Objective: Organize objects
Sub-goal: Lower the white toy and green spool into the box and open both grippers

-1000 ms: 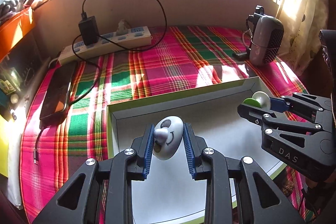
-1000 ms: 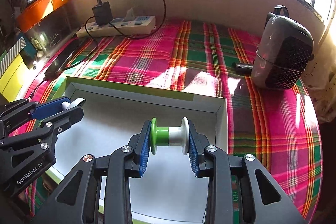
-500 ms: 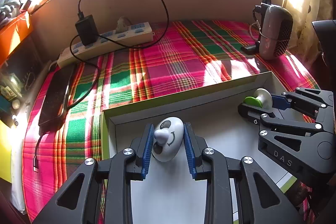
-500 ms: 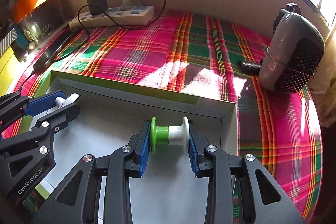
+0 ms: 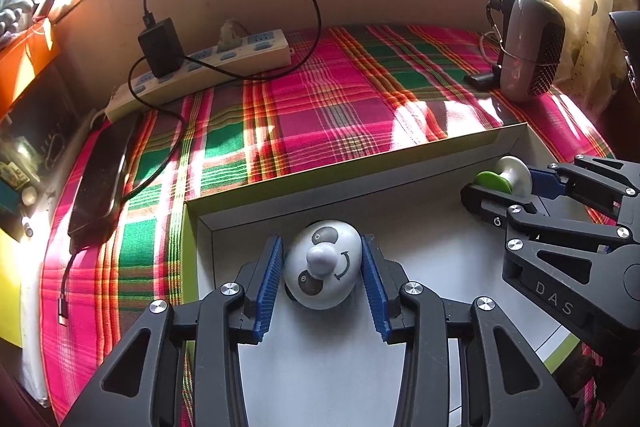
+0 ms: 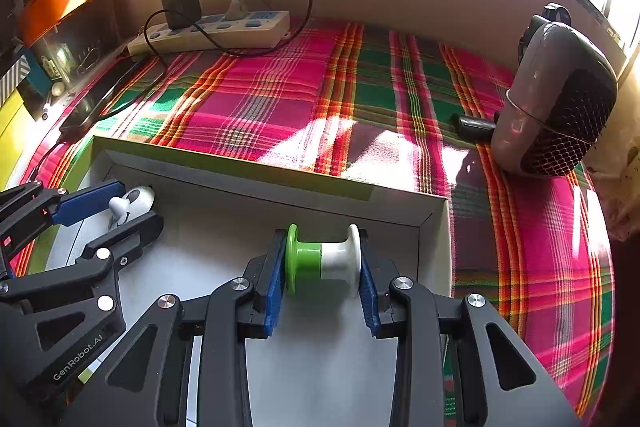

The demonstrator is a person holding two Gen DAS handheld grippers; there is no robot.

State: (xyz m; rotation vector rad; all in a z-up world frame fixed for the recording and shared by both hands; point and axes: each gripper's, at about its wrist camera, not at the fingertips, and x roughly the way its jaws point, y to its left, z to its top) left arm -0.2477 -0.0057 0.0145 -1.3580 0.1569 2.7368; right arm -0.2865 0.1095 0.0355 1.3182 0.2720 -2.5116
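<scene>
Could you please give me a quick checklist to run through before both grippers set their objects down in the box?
1. Left gripper shut on the panda toy: ok.
2. Right gripper shut on the spool: ok.
3. Both objects over the box: ok.
4. Box floor beneath free: ok, as far as visible.
5. Grippers apart from each other: ok.
6. Height above floor: cannot tell.

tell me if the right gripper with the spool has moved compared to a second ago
Yes. The right gripper, shut on the green and white spool, has moved forward toward the box's far wall, which sits nearer its fingertips in the right wrist view.
</scene>
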